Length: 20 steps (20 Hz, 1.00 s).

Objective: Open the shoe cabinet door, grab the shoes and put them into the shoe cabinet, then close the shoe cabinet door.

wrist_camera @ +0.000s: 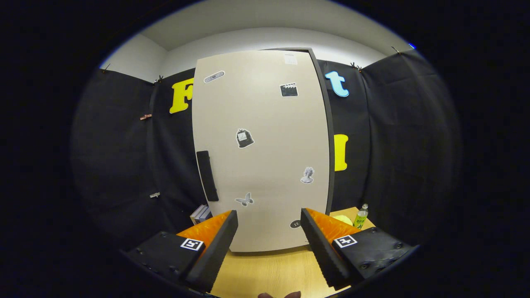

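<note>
A tall beige shoe cabinet (pixel 265 149) stands on the wooden table (pixel 265 273) straight ahead of me, its door shut and dotted with small stickers. A black vertical handle (pixel 206 175) sits on the door's left side. My gripper (pixel 269 225) hangs in front of the cabinet's lower part, a short way back from it, open, with nothing between its fingers. The handle is above and left of the left fingertip. I see no shoes.
A small green-labelled bottle (pixel 360 216) and a yellow object (pixel 342 219) stand on the table right of the cabinet. A few books (pixel 201 213) lie at the cabinet's left foot. Black cloth walls close in behind and on both sides.
</note>
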Motion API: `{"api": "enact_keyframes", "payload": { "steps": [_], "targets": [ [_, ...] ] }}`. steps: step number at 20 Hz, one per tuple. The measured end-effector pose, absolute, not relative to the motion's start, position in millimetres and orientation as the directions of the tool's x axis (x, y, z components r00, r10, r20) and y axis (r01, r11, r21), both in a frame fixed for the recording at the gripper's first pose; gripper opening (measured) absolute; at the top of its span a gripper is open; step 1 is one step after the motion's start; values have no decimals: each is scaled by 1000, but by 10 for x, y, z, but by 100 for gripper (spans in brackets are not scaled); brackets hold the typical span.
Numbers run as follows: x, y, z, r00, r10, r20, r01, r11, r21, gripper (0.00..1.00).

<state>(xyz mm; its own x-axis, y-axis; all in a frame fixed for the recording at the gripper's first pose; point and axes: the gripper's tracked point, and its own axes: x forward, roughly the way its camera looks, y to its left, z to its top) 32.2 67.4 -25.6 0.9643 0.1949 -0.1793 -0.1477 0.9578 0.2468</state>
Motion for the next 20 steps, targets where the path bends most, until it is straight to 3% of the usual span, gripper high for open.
{"api": "enact_keyframes", "payload": {
  "steps": [20],
  "targets": [
    [357, 664, -227, 969, 177, -170, -136, 964, 228, 98]
  ]
}}
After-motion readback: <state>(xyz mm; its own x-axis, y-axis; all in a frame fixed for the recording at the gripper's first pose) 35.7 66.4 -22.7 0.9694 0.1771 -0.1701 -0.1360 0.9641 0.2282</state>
